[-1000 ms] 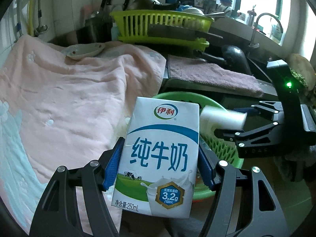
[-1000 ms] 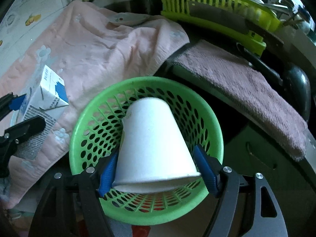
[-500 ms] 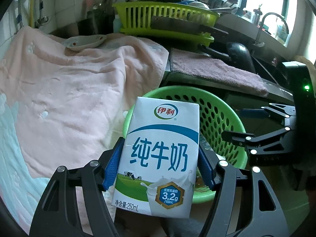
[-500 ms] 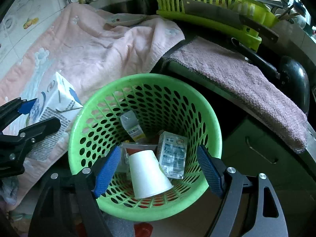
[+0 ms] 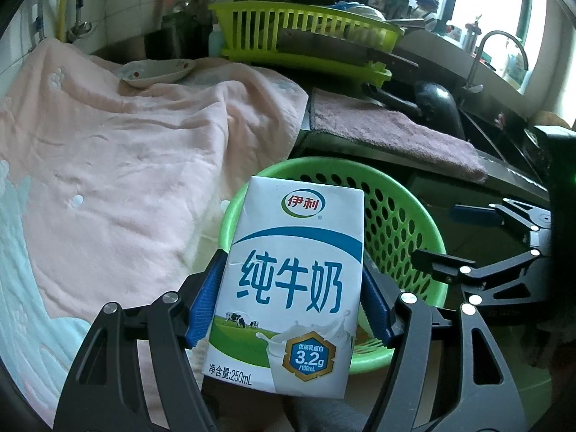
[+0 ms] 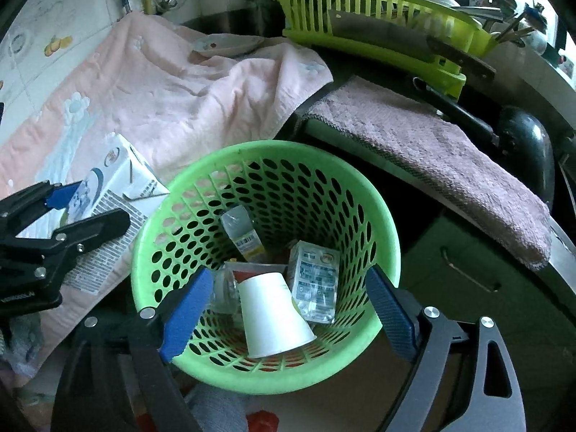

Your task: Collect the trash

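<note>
Both tongs hang over the green basket (image 6: 381,223) by the counter. Left gripper (image 5: 293,302) has its blue pads pressed on the two sides of a white-and-blue milk carton (image 5: 291,288), which stands upright between them, its printed face to the camera, just at the basket's nine o'clock rim. Right gripper (image 6: 288,309) holds nothing: its jaws are spreading wide, one blue pad at about seven o'clock of the basket's mouth and the other at about four o'clock, with open air between them. Down in the basket lies a white paper cup (image 6: 271,315) on its side, mouth toward six o'clock, with a small drink pack (image 6: 315,282) at its two o'clock, another small carton (image 6: 243,235) at twelve o'clock, and something clear and crumpled at its nine o'clock that I cannot make out. A pink towel (image 6: 172,82) covers the counter at ten o'clock of the basket, with a small dish (image 6: 228,44) on its far edge; a mauve cloth (image 6: 432,151) lies at two o'clock, and a yellow-green dish rack (image 6: 378,21) sits beyond it.
</note>
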`<state>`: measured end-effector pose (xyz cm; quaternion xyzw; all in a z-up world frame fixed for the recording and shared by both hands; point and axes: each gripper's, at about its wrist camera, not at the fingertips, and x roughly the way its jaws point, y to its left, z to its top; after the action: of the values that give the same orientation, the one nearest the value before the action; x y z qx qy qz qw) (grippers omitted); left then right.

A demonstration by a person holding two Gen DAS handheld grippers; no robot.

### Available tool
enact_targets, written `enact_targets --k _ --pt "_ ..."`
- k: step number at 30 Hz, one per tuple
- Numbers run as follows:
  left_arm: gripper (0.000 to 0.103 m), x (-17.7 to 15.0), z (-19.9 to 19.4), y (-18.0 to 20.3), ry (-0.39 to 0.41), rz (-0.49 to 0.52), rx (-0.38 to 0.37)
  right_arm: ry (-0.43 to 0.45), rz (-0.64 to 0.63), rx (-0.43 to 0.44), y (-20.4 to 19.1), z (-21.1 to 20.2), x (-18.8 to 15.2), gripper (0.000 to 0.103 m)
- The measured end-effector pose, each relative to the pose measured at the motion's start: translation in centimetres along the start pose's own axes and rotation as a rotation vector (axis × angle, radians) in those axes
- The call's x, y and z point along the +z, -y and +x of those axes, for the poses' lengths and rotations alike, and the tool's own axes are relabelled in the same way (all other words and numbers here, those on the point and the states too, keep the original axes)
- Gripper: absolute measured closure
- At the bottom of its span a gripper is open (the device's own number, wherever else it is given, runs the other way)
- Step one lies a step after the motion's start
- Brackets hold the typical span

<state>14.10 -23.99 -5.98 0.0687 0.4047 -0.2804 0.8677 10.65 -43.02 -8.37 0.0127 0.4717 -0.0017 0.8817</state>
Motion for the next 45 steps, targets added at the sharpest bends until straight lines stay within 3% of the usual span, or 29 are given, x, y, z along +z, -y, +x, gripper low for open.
enact_targets --k 17,30,45 --pt "0.023 -0.3 -2.1 -0.4 0.038 -0.025 0.009 0.025 0.002 0.004 -0.4 -1.4 -0.6 0.017" --pt "0.011 -1.3 -5.9 -2.3 0.097 -0.067 0.102 0.075 -0.024 0.038 -2.7 -2.9 -0.6 0.013" --pt "0.005 -3.3 -8.8 -5.4 0.134 -0.134 0.199 0.108 -0.048 0.09 -5.5 -3.7 -0.2 0.01"
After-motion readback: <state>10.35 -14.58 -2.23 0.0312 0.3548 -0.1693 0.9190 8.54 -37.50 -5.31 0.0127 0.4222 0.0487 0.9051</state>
